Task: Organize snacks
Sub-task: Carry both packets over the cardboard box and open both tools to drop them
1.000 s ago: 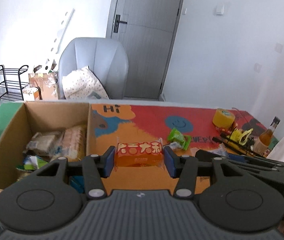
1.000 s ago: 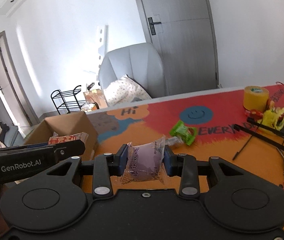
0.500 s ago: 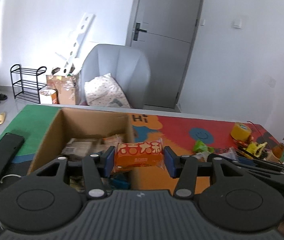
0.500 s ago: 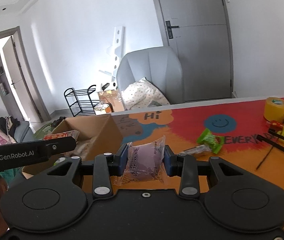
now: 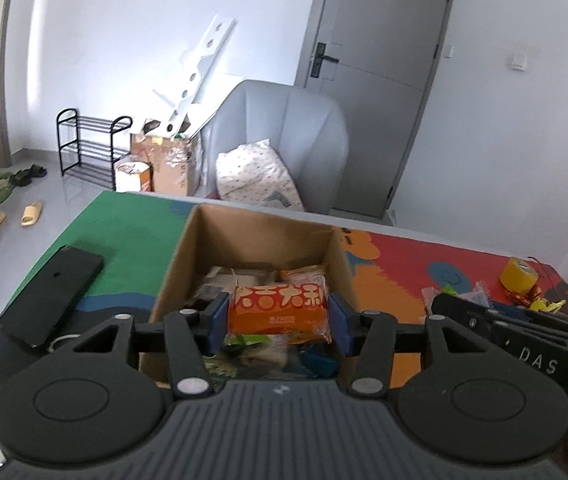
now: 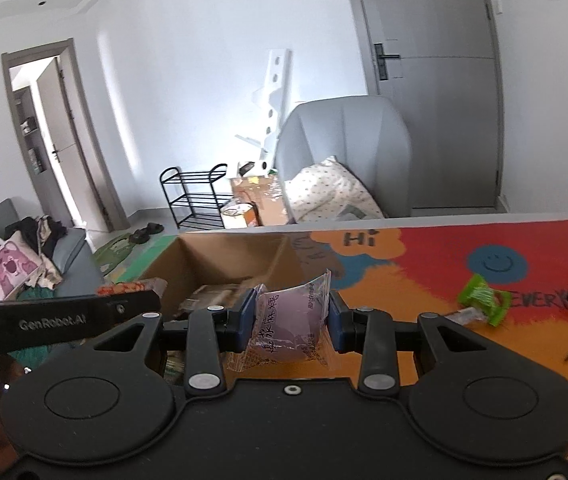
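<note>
Both my grippers have swung leftward to the cardboard box [image 5: 172, 280]: left gripper [image 5: 279, 322] clamps an orange packet [image 5: 279, 310], right gripper [image 6: 290, 322] clamps a purple packet [image 6: 288, 320].

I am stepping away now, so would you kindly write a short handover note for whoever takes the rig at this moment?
Left claw: shut on the orange rectangular snack packet, held above the open brown cardboard box.
Right claw: shut on the clear-wrapped purple round snack, near the box's right edge.
Done: several wrapped snacks already lie in the box.
Left: release both packets into the box, then fetch the green wrapped snack from the colourful table mat.
</note>
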A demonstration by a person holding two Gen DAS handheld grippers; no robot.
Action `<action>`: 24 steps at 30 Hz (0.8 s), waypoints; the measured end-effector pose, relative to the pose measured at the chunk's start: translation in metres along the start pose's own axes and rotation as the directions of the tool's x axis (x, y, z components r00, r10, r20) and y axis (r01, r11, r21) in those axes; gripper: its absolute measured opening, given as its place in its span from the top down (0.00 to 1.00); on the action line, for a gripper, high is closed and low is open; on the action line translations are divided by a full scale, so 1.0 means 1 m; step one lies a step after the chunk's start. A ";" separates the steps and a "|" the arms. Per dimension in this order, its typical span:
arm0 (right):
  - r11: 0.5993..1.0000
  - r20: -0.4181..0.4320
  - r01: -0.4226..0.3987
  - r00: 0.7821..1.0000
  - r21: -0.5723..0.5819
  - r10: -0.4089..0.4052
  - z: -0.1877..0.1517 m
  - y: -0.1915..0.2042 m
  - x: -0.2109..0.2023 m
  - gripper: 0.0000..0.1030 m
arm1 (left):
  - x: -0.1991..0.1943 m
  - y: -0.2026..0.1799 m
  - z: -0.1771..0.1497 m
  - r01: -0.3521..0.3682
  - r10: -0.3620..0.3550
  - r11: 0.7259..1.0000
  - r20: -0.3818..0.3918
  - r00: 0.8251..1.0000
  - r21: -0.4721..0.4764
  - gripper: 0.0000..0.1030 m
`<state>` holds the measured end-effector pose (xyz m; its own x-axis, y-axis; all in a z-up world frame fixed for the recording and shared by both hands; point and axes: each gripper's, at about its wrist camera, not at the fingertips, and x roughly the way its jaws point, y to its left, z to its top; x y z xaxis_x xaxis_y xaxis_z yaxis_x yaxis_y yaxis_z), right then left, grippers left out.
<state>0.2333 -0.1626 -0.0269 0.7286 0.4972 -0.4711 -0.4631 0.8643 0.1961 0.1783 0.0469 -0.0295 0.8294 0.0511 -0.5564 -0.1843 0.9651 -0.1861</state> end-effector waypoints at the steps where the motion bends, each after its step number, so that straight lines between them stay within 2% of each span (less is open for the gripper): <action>1: 1.000 -0.003 -0.009 1.000 -0.006 0.009 0.001 0.004 0.002 0.66 | -0.001 0.003 0.000 -0.015 0.015 1.000 0.002 1.000 -0.004 0.50; 4: 0.999 -0.005 -0.036 0.999 -0.027 0.036 0.005 0.016 0.006 0.66 | -0.004 0.009 0.002 -0.047 0.047 0.999 0.009 0.999 -0.008 0.46; 9: 0.996 -0.007 -0.074 0.997 -0.047 0.074 0.010 0.032 0.012 0.66 | -0.012 0.019 0.005 -0.064 0.065 0.997 0.029 0.997 -0.036 0.33; 15: 0.993 -0.015 -0.112 0.994 -0.046 0.111 0.015 0.043 0.019 0.65 | -0.017 0.029 0.007 -0.086 0.088 0.995 0.041 0.995 -0.058 0.24; 16: 0.992 -0.019 -0.119 0.993 -0.041 0.118 0.016 0.044 0.020 0.64 | -0.018 0.030 0.007 -0.091 0.094 0.994 0.042 0.995 -0.063 0.23; 18: 0.989 -0.025 -0.143 0.989 -0.020 0.143 0.016 0.045 0.023 0.52 | -0.018 0.034 0.007 -0.101 0.104 0.992 0.043 0.994 -0.070 0.21; 19: 0.989 -0.023 -0.147 0.989 -0.006 0.147 0.016 0.044 0.023 0.48 | -0.018 0.035 0.007 -0.107 0.110 0.992 0.043 0.993 -0.073 0.20; 24: 0.993 -0.023 -0.118 0.993 0.023 0.118 0.013 0.037 0.022 0.43 | -0.015 0.037 0.007 -0.121 0.124 0.990 0.035 0.992 -0.077 0.15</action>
<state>0.2387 -0.1183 -0.0182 0.6568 0.5941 -0.4644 -0.5340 0.8013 0.2698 0.1628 0.0835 -0.0229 0.8181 0.1791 -0.5465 -0.3231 0.9293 -0.1790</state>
